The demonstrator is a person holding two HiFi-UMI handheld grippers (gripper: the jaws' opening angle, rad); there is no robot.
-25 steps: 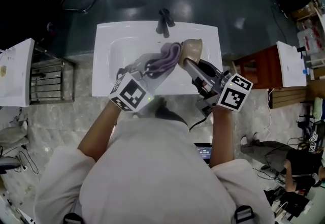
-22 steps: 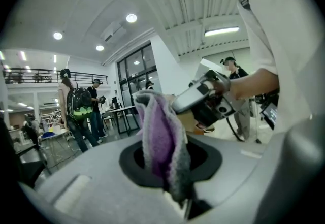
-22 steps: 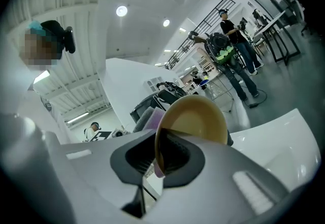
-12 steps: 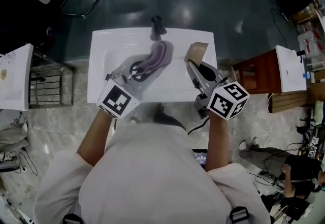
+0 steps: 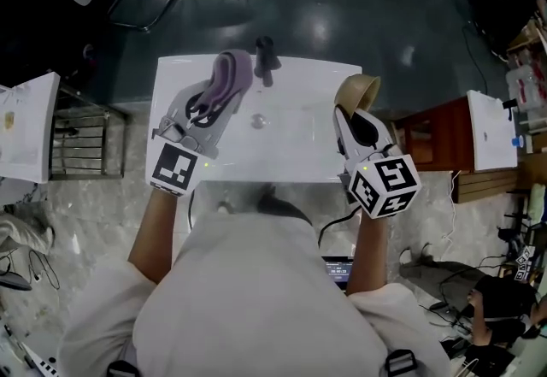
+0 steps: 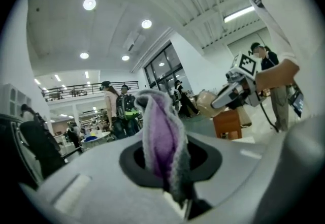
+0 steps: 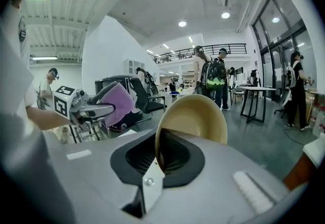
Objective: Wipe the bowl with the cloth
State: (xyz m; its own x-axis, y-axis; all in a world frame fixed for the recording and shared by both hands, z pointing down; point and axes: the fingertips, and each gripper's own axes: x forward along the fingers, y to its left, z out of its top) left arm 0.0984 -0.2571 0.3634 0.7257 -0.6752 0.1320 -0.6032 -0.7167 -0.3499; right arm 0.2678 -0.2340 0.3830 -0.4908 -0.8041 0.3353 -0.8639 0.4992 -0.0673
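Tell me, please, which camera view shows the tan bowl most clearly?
The right gripper view: the bowl fills the centre, close and sharp, its rim clamped in the right gripper. The head view shows it small from above; the left gripper view shows it distant and partly hidden.

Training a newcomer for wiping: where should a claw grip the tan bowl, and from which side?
By its thin rim, from the person's side, one jaw inside, one outside, as the right claw holds the bowl. The round body looks too wide, and most of it is left free for the cloth.
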